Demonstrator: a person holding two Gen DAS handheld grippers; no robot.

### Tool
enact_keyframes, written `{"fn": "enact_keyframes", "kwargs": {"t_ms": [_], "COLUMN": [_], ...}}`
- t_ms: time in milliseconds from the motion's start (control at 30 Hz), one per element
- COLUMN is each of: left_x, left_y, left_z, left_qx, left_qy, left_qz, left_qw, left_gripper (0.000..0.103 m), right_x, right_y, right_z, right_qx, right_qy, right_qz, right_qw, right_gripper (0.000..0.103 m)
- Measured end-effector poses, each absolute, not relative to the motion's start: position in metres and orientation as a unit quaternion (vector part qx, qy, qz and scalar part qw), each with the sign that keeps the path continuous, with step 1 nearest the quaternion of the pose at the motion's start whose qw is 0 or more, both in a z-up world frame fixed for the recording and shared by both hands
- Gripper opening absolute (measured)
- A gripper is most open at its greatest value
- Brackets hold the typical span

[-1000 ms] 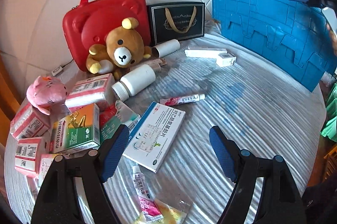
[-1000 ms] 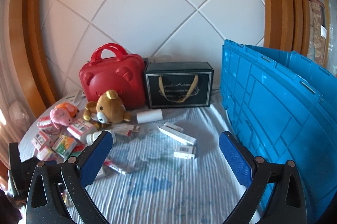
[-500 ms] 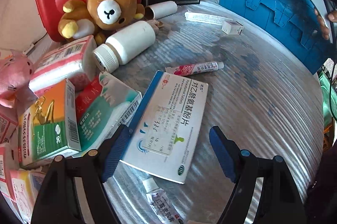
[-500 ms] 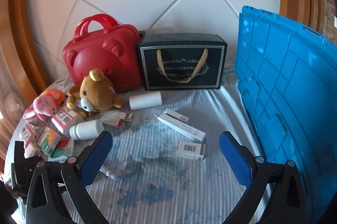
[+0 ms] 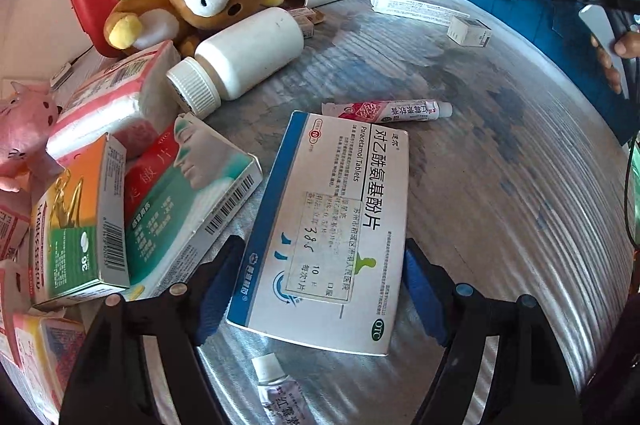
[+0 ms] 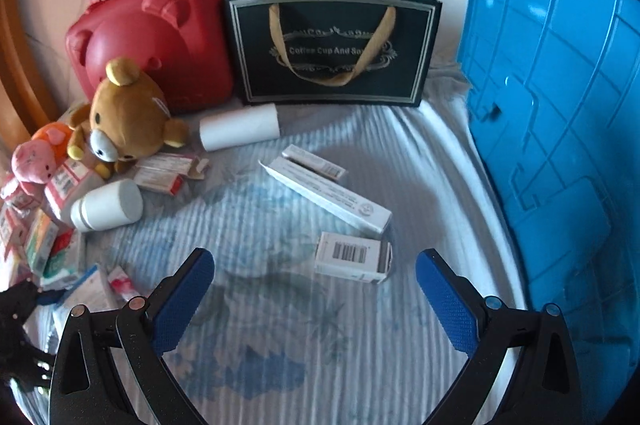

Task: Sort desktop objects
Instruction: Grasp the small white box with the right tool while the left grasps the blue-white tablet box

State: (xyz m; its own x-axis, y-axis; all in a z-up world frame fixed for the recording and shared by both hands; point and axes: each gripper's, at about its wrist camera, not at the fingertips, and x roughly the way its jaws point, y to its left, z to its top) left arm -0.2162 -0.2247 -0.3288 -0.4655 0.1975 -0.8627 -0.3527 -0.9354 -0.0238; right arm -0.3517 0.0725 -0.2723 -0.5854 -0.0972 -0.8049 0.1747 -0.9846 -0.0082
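The left gripper (image 5: 324,289) has come down over the paracetamol box (image 5: 332,225), low in the left wrist frame; its jaws stand apart, straddling the box's near end, pads seemingly not yet pressing. A second ago that box lay well ahead, so I judge the grab is imminent. The right gripper (image 6: 316,289), released and empty, has dropped toward the small barcoded box (image 6: 352,257) at frame centre, beside the blue crate (image 6: 560,105), which was far off before.
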Motion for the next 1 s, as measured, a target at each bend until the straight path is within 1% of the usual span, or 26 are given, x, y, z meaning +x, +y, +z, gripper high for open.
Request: {"fn": "enact_keyframes", "kwargs": {"t_ms": [233,300,333,367,400,433,567,767,1000], "left_x": [-0.218,-0.218,-0.219,-0.219,-0.218,-0.218,-0.215,-0.210,-0.201], "left_y": [-0.225,-0.224,-0.223,-0.223,-0.223,-0.223,-0.222,-0.224,-0.221], "left_z": [-0.331,-0.331,-0.331,-0.331,-0.331,-0.331,-0.330,-0.327,-0.300], "left_qx": [-0.495,-0.496,-0.497,-0.497,-0.496,-0.495,-0.491,-0.485,-0.455], "left_qy": [0.071,0.071,0.071,0.071,0.070,0.069,0.066,0.058,0.067], "left_qz": [0.853,0.853,0.852,0.853,0.853,0.855,0.858,0.866,0.882], "left_qw": [0.149,0.148,0.148,0.147,0.145,0.143,0.134,0.109,0.103], "left_gripper": [0.077,0.077,0.077,0.077,0.077,0.077,0.076,0.075,0.074], "right_x": [-0.386,-0.393,-0.397,-0.400,-0.404,-0.405,-0.401,-0.367,-0.332], "right_y": [0.091,0.094,0.095,0.096,0.098,0.100,0.101,0.094,0.088], "right_z": [-0.320,-0.330,-0.333,-0.338,-0.344,-0.347,-0.343,-0.310,-0.277], "right_qx": [0.491,0.500,0.505,0.512,0.522,0.525,0.517,0.487,0.453], "right_qy": [0.049,0.052,0.050,0.047,0.043,0.035,0.030,0.046,0.051], "right_qz": [-0.869,-0.863,-0.861,-0.857,-0.851,-0.850,-0.854,-0.869,-0.885], "right_qw": [0.042,0.039,0.040,0.041,0.042,0.043,0.056,0.077,0.090], "right_gripper": [0.102,0.100,0.093,0.079,0.069,0.064,0.063,0.063,0.063]}}
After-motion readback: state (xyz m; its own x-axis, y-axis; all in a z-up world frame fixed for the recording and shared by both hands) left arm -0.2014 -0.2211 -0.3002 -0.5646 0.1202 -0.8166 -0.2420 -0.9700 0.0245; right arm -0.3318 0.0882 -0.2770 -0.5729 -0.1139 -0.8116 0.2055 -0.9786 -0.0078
